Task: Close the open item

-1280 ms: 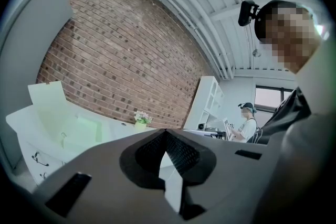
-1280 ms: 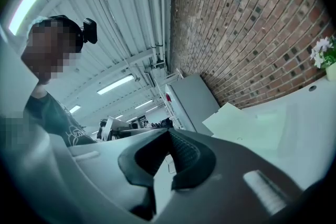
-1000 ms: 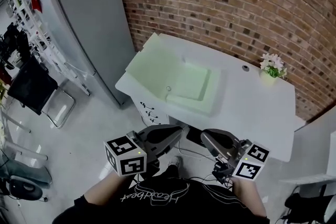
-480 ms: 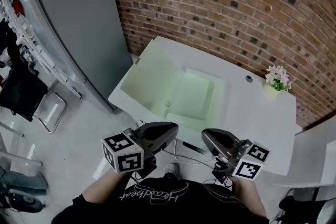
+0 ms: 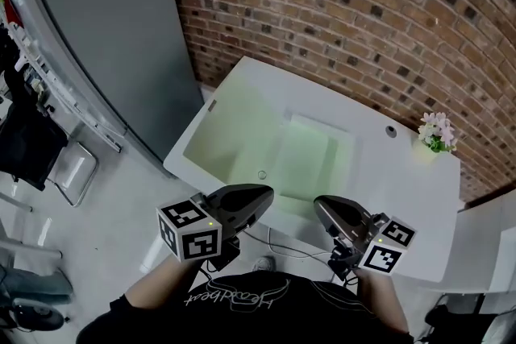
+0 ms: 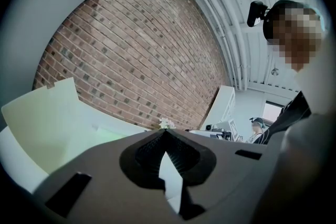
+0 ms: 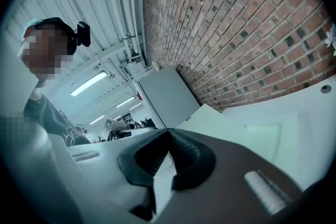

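Note:
A white desk (image 5: 403, 173) stands against the brick wall with its flap lid (image 5: 230, 129) swung open to the left. The pale green compartment (image 5: 310, 157) under it lies uncovered, with a small round knob (image 5: 262, 174) at its front edge. My left gripper (image 5: 264, 196) hovers just short of the desk's front edge, shut and holding nothing. My right gripper (image 5: 321, 205) floats beside it, also shut and empty. The raised lid (image 6: 47, 118) fills the left of the left gripper view. In the right gripper view the lid (image 7: 210, 115) and compartment (image 7: 268, 136) show beyond the jaws.
A small pot of flowers (image 5: 435, 133) sits on the desk's far right corner, near a round hole (image 5: 391, 130). A tall grey cabinet (image 5: 105, 36) stands left of the desk. A folding chair (image 5: 68, 169) and clutter lie further left. A cable (image 5: 290, 247) runs on the floor.
The head view has shifted, so the desk now sits lower and more central. Both grippers keep the same pose, shut, a little nearer the desk's front edge.

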Tool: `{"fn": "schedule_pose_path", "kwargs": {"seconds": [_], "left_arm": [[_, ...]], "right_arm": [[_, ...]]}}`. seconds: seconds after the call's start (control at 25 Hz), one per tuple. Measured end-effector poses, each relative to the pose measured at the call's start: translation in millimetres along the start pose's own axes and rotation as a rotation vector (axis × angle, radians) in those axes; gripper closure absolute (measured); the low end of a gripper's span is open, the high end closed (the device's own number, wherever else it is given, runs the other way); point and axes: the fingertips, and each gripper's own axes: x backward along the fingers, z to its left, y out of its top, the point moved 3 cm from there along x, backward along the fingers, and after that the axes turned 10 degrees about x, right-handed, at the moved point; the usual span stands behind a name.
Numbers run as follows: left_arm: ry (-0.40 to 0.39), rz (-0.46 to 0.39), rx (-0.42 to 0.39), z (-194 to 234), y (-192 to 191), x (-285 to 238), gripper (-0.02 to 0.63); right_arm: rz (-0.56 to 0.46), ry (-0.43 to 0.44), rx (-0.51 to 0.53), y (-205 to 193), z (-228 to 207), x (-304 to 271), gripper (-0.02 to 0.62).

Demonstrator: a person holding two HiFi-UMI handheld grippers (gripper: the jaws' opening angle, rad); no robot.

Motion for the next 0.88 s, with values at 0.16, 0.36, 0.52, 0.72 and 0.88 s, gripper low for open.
{"fn": "schedule_pose_path", "kwargs": {"seconds": [0.16, 0.36, 0.52, 0.72, 0.88], "left_arm": [[-0.003, -0.008, -0.011, 3, 8, 3, 0.604], [0.011, -0.026, -0.017, 6, 15, 7, 0.604], [0.03, -0.038, -0.013, 12, 19, 8, 0.604], [0.065, -0.053, -0.004, 21, 24, 7, 0.604], [0.101, -0.083, -0.012, 32, 40, 13, 0.604]], "right_arm": [[0.004, 0.007, 0.021, 5, 3, -7, 0.592], [0.008, 0.003, 0.024, 7, 1, -5, 0.592], [0.011, 0.005, 0.019, 8, -5, -6, 0.592], [0.017, 0.011, 0.002, 9, -19, -11, 0.592], [0.019, 0.018, -0.005, 14, -28, -21, 0.592]]}}
